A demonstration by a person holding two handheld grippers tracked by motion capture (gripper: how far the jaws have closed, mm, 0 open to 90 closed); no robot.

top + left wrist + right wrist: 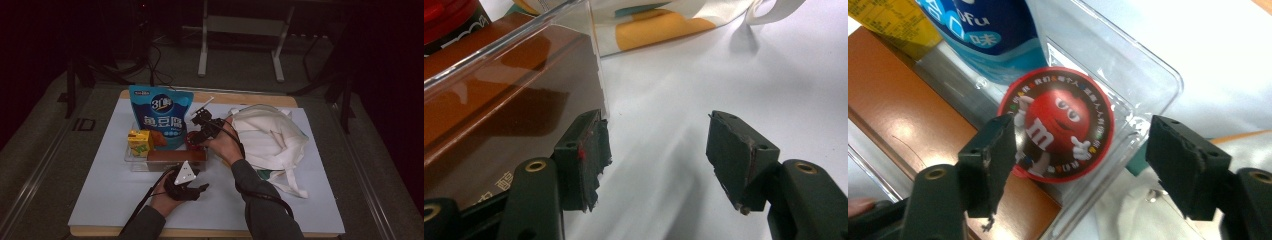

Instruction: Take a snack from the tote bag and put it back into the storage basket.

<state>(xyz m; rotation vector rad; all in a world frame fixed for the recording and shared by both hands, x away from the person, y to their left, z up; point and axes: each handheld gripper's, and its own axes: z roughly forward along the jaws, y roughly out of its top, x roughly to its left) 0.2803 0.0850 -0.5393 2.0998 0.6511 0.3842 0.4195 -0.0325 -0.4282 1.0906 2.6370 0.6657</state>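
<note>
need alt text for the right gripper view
The right gripper hangs open above a round red M&M's tub standing in a clear plastic tray. A brown box and a blue snack pouch sit in the tray too.

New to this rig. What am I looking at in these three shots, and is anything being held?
No robot: a person holds a two-jaw gripper in each hand. The high view looks down on the table; the other two ride on the grippers. A clear tray holds a blue pouch, a yellow carton, a brown box and a red M&M's tub. A cloth bag lies beside it. The left gripper is open beside the tray's corner; the right gripper is open above the tub. Nothing is held.
</note>
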